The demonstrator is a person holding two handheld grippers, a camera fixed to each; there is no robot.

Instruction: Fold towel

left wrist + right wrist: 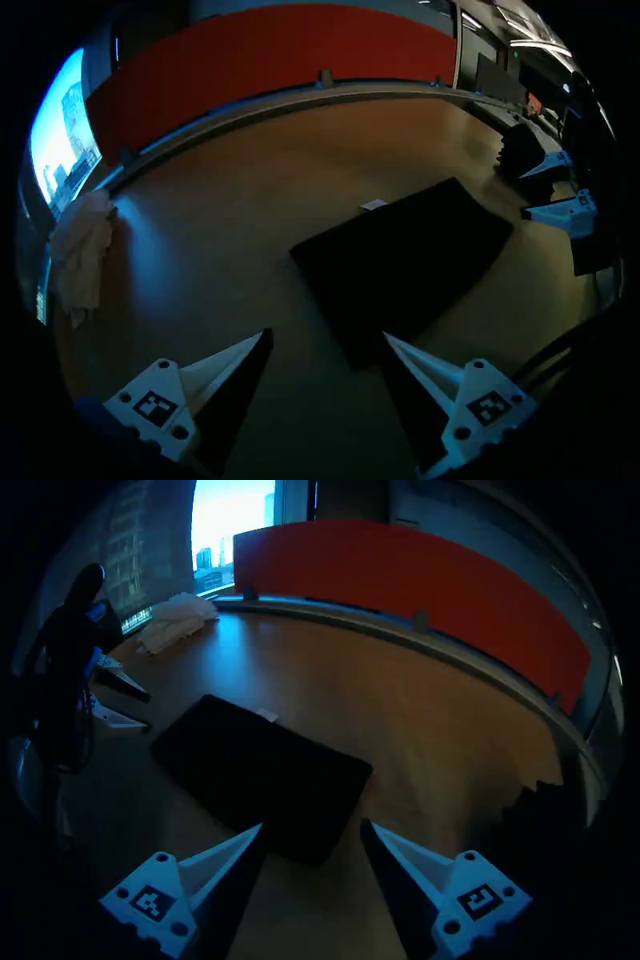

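Observation:
A dark towel (404, 256) lies folded flat as a rectangle on the wooden table, with a small white tag (373, 205) at its far edge. My left gripper (324, 352) stands open just short of the towel's near corner, nothing between its fingers. In the right gripper view the same towel (260, 772) lies ahead, and my right gripper (312, 836) is open over its near edge, holding nothing. The right gripper (560, 192) shows far off at the right of the left gripper view; the left gripper (116, 696) shows at the left of the right gripper view, held by a dark-sleeved hand.
A pile of pale cloths (80, 248) sits at the table's far corner near the window (176, 620). A red partition (272, 52) runs along the table's back edge. Bare wood (448, 720) spreads beyond the towel.

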